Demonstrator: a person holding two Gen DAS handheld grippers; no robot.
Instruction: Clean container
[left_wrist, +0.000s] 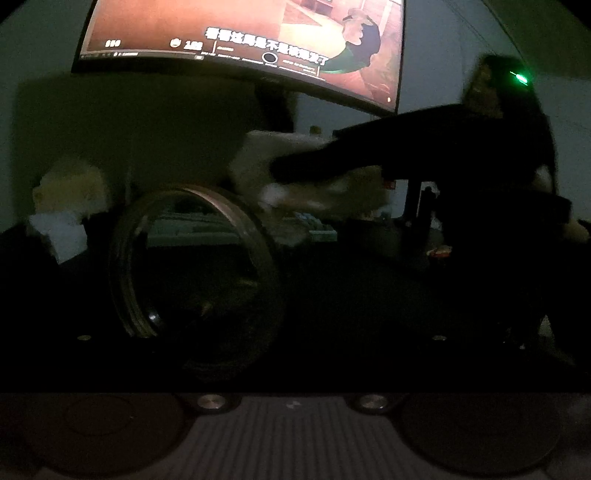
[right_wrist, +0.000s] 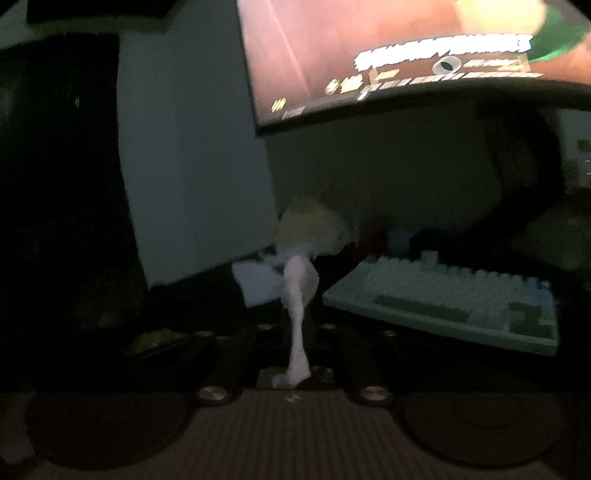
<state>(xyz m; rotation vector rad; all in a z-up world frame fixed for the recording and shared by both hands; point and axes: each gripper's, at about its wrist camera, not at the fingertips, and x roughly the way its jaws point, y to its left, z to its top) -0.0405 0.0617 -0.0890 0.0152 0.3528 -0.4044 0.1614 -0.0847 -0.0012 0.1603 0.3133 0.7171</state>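
The room is dark and both views are blurred. In the left wrist view a clear glass jar (left_wrist: 195, 269) lies on its side with its threaded mouth towards the camera, held between my left gripper's dark fingers (left_wrist: 88, 325). My right gripper (left_wrist: 295, 173) comes in from the right above the jar with a white tissue (left_wrist: 273, 194) at its tip. In the right wrist view the right gripper (right_wrist: 295, 332) is shut on that twisted white tissue (right_wrist: 297, 295), which stands up between the dark fingers.
A lit curved monitor (left_wrist: 240, 37) hangs above a dark desk. A pale keyboard (right_wrist: 454, 302) lies to the right. A fluffy cream toy (right_wrist: 314, 229) and a white paper (right_wrist: 258, 280) sit at the back. A white box (left_wrist: 55, 232) stands left.
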